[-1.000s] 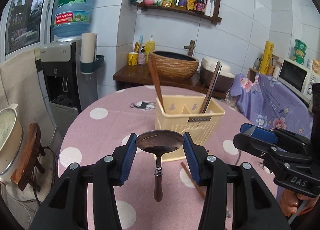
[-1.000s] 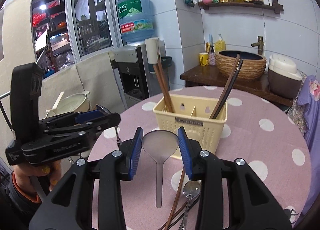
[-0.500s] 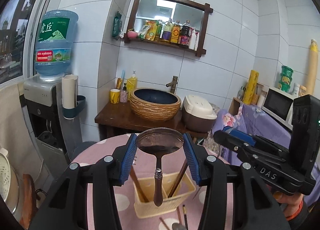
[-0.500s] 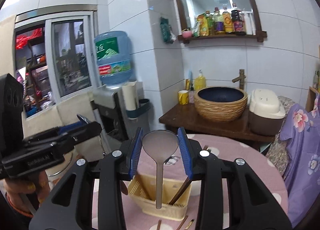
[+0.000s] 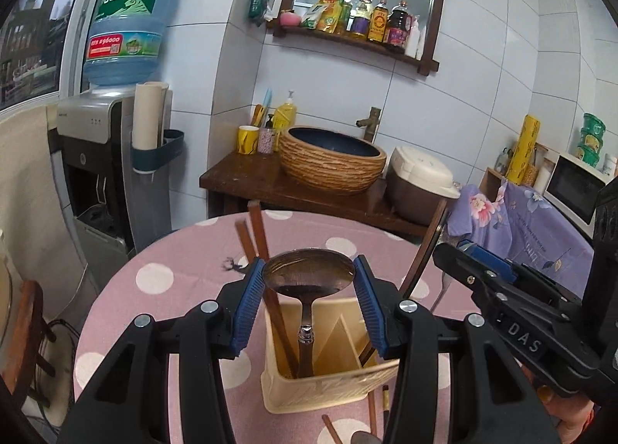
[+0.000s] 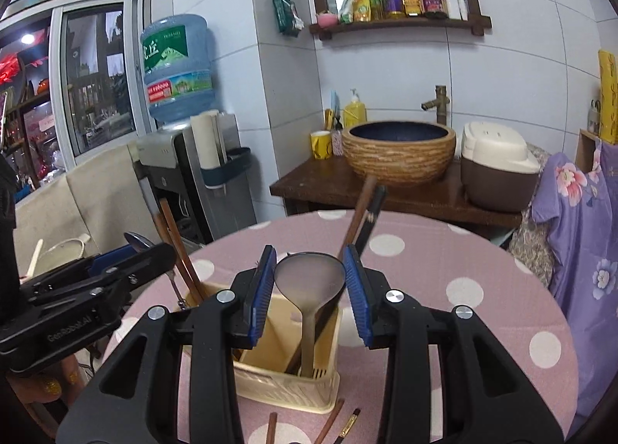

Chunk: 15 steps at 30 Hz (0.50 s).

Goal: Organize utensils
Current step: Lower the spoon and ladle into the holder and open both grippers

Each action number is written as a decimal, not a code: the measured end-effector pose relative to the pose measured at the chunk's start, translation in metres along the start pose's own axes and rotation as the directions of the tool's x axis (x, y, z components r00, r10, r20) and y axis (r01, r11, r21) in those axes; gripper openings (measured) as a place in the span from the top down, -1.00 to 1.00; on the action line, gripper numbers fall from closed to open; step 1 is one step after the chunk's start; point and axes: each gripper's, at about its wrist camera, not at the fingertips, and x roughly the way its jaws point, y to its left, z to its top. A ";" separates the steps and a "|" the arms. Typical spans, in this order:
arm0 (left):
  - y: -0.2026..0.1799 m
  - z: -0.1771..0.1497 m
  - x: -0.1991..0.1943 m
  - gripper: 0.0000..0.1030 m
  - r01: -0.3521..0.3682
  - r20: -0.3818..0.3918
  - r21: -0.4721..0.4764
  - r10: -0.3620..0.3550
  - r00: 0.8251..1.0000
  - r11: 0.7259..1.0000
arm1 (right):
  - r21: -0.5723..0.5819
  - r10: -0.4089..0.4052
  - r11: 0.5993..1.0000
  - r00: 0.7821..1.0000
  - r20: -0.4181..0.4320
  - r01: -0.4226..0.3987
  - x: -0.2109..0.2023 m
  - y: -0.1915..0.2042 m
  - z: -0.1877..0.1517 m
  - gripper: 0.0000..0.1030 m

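Steel spoons hung bowl-up, one pinched in each claw, handles aimed down into the cream basket, likely for dropping in upright.

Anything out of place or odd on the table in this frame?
Yes: a few chopsticks lie loose on the tablecloth in front of the caddy, not in it. The chopsticks inside lean askew. Each tongs grips a spoon by its bowl, handle hanging over the caddy: left, right.
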 end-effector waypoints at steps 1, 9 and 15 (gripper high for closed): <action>0.001 -0.004 0.001 0.09 -0.004 0.000 0.000 0.004 1.000 1.000 | 0.004 -0.001 1.000 1.000 -0.007 0.001 0.002 -0.001 -0.007 0.29; 0.005 -0.030 0.011 0.08 -0.051 -0.031 0.017 0.052 0.998 0.999 | 0.005 -0.009 1.000 1.000 -0.016 0.009 0.008 -0.008 -0.037 0.28; -0.002 -0.038 0.008 0.08 -0.079 -0.004 0.067 0.080 0.997 0.995 | -0.006 -0.014 1.000 1.000 -0.003 0.014 0.004 -0.008 -0.040 0.23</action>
